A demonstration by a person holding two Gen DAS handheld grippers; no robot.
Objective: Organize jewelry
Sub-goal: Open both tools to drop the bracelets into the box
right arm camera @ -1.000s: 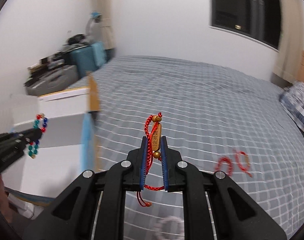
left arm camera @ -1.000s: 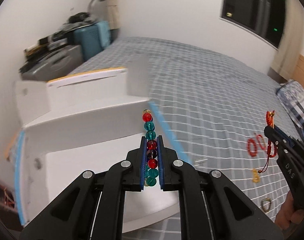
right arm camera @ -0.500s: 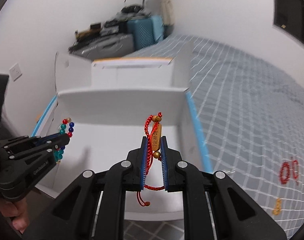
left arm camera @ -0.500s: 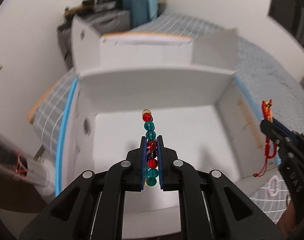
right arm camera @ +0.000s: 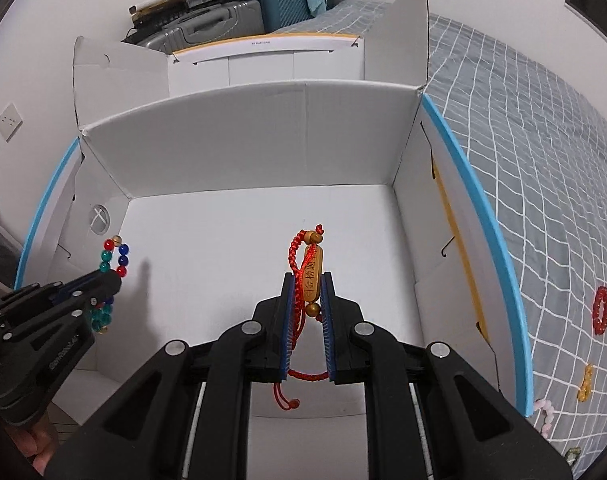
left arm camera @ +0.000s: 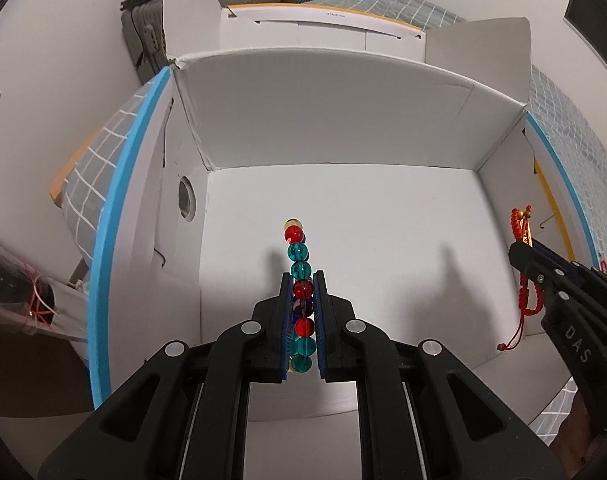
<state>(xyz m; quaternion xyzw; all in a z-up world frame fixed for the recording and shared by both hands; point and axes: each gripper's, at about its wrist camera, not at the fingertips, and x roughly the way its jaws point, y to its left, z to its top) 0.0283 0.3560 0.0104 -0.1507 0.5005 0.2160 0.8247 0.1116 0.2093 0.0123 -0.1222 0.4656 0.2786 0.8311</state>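
Over the white box (left arm camera: 343, 208), each tool clamps a bracelet

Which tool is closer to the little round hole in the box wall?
Left. The left tool is near the round hole, on the box's left side; the right tool is farther right, mid-box.

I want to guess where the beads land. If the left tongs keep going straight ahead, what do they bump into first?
Probably the white floor of the cardboard box. The left tongs, shut on the bead bracelet, point down into it with nothing between, though depth is hard to judge.
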